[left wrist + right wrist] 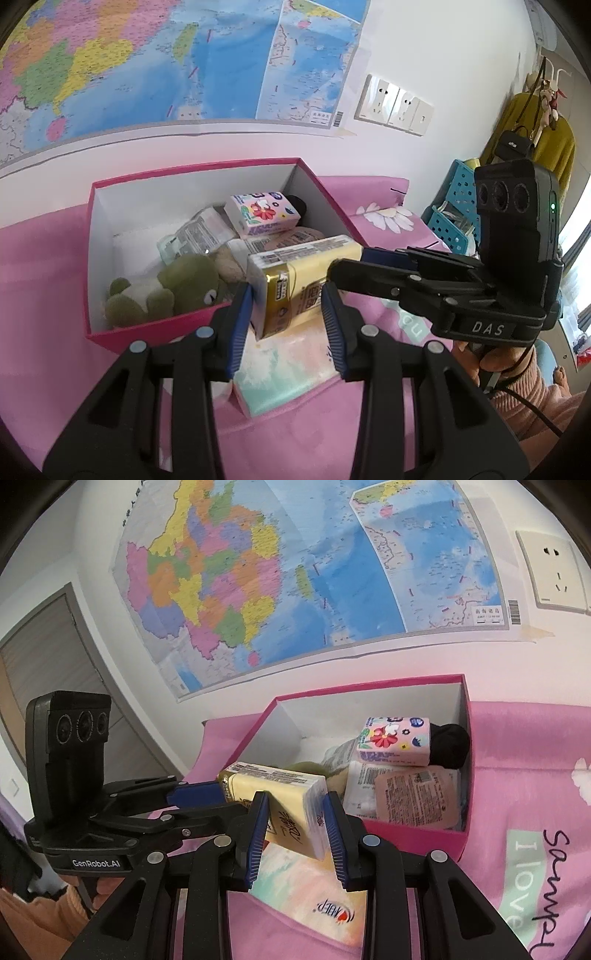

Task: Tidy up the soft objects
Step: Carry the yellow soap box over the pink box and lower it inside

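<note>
- Tissue pack point(306, 273), yellow with a gold end, hangs between both claws above the pink bedspread point(48, 258), its far end over the near rim of the pink box point(192, 318).
- Left claw point(287, 326) is clenched on the gold end of that pack; the right claw point(295, 829) is clenched on the white end, so the load is shared from both ends.
- Box contents already crowd the floor: a green plush frog point(166, 291) in the near corner, a flowered tissue pack point(264, 214) on top at the back, flat wrapped packets and something black behind it.
- Pastel pack point(314, 890) lies on the bed right under the claws, not yet boxed.
- Doing the step well, as I judge it:
  - keep both ends level, so the soft pack does not sag or slip out of one claw;
  - carry it clear over the near wall before lowering, since a clipped rim could tip or shove the light box;
  - aim for the open patch of white floor on the frog's side, not the stacked heap;
  - let both claws go together once it rests flat.
</note>
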Action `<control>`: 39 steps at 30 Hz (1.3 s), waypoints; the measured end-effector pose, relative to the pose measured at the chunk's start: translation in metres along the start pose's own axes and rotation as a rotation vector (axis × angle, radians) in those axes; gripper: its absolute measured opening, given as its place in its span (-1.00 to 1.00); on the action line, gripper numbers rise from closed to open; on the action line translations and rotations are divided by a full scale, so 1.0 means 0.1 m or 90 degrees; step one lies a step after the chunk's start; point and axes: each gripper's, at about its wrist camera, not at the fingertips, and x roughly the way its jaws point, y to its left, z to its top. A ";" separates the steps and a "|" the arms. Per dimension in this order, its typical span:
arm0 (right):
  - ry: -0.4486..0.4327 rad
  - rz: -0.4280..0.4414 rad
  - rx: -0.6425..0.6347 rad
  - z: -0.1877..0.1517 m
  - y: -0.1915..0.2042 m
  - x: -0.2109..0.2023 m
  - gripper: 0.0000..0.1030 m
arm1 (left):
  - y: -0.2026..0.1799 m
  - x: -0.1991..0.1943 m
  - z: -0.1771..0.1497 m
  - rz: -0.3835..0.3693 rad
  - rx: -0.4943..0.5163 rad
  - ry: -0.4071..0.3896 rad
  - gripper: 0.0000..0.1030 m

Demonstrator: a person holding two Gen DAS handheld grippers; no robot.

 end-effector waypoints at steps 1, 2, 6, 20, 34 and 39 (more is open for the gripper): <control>0.000 -0.001 0.000 0.01 -0.01 0.01 -0.40 | 0.01 0.01 0.02 0.001 0.000 -0.001 -0.22; 0.000 -0.002 -0.001 0.03 -0.02 0.02 -0.40 | 0.01 0.01 0.03 0.002 -0.001 -0.001 -0.22; -0.002 -0.002 0.000 0.06 -0.04 0.04 -0.40 | 0.03 0.02 0.06 0.004 -0.003 -0.004 -0.22; -0.004 -0.003 0.006 0.12 -0.09 0.11 -0.40 | 0.09 0.11 0.15 0.015 -0.003 -0.004 -0.22; -0.002 -0.006 0.009 0.18 -0.14 0.18 -0.40 | 0.14 0.19 0.22 0.020 -0.007 0.005 -0.22; 0.000 -0.008 0.012 0.19 -0.16 0.21 -0.40 | 0.15 0.22 0.24 0.022 -0.010 0.010 -0.22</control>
